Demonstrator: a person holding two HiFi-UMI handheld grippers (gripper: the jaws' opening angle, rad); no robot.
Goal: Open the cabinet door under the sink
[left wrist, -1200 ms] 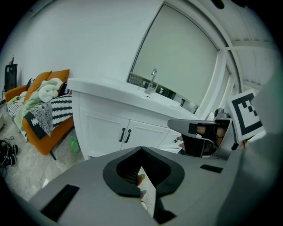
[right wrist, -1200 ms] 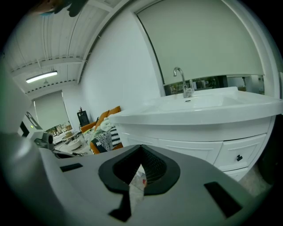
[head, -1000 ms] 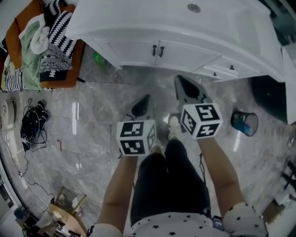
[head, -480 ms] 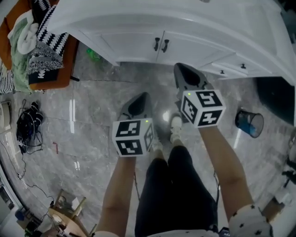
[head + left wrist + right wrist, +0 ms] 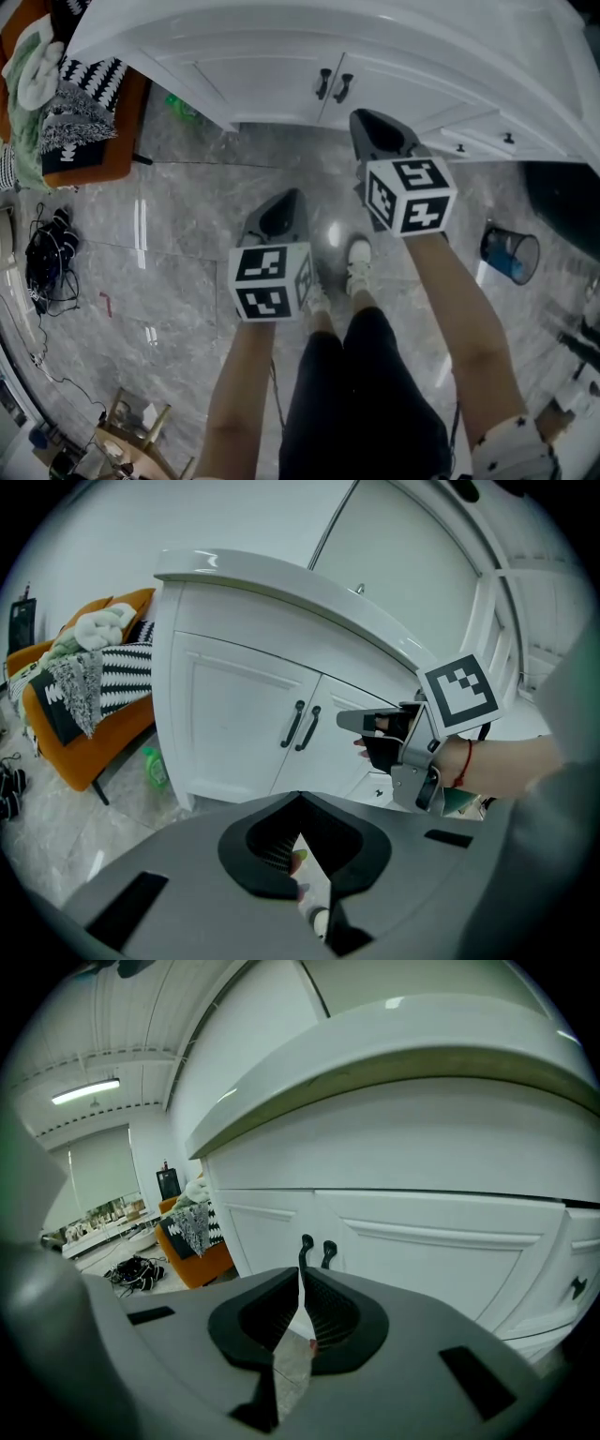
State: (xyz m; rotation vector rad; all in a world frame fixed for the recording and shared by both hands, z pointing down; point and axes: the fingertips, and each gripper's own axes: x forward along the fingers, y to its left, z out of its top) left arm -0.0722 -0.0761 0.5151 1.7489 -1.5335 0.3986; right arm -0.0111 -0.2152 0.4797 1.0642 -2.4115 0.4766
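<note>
The white sink cabinet point(image 5: 272, 89) fills the top of the head view, both doors closed. Two black handles point(image 5: 333, 85) sit side by side at the seam between the doors. My right gripper point(image 5: 378, 129) is shut and empty, its tip just below and right of the handles, apart from them. In the right gripper view the handles point(image 5: 316, 1250) stand right above the closed jaw tips point(image 5: 300, 1277). My left gripper point(image 5: 282, 212) is lower and further back over the floor, shut on nothing. The left gripper view shows the handles point(image 5: 301, 727) and the right gripper point(image 5: 373, 726) beside them.
An orange sofa point(image 5: 89, 155) piled with blankets stands left of the cabinet, a green bottle point(image 5: 178, 105) on the floor between them. Small drawers with black knobs point(image 5: 483, 142) are to the right. A dark bin point(image 5: 511, 251) and a cable bundle point(image 5: 42, 253) lie on the marble floor.
The cabinet has come closer in view. My right gripper has risen toward the door handles. The left gripper has stayed low. Both have stayed shut.
</note>
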